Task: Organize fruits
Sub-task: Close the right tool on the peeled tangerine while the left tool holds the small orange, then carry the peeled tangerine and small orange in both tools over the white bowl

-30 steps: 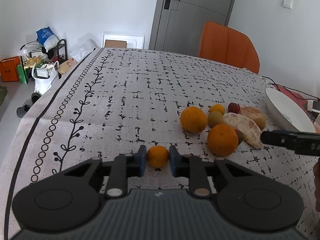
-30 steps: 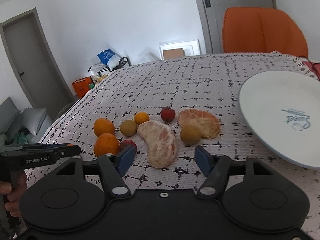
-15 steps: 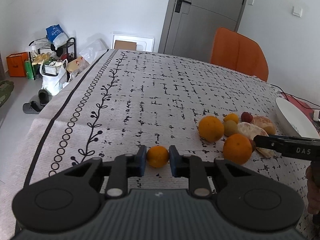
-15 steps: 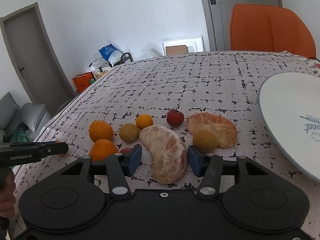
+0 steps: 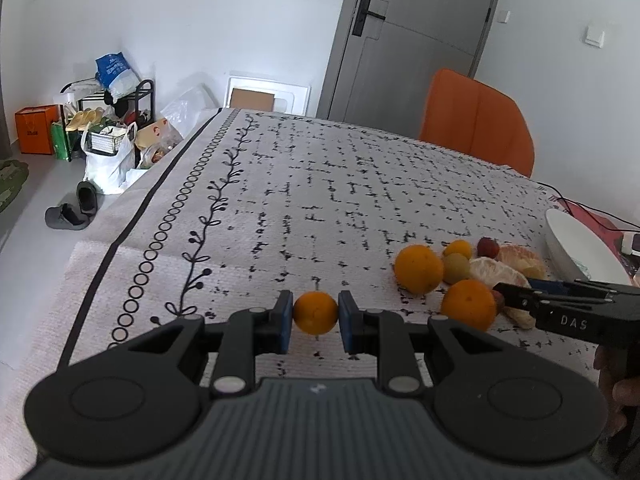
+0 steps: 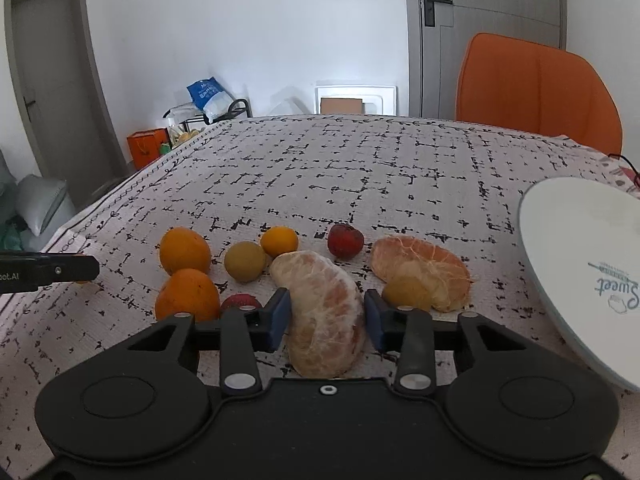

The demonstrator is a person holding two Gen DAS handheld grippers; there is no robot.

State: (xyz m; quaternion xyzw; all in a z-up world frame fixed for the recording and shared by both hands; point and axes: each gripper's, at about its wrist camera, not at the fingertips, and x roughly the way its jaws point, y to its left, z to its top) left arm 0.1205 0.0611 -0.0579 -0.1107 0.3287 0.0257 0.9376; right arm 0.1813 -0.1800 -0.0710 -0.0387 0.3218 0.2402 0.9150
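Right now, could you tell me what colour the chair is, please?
The chair is orange, clearest in the right wrist view.

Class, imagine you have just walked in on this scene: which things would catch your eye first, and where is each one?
First, the small orange clamped in the left gripper, low in the middle of its view. Next, the big peeled citrus segment on the patterned tablecloth, lying between the closing jaws of the right gripper. Beyond that, the bright orange chair at the far side and the white plate at the right edge.
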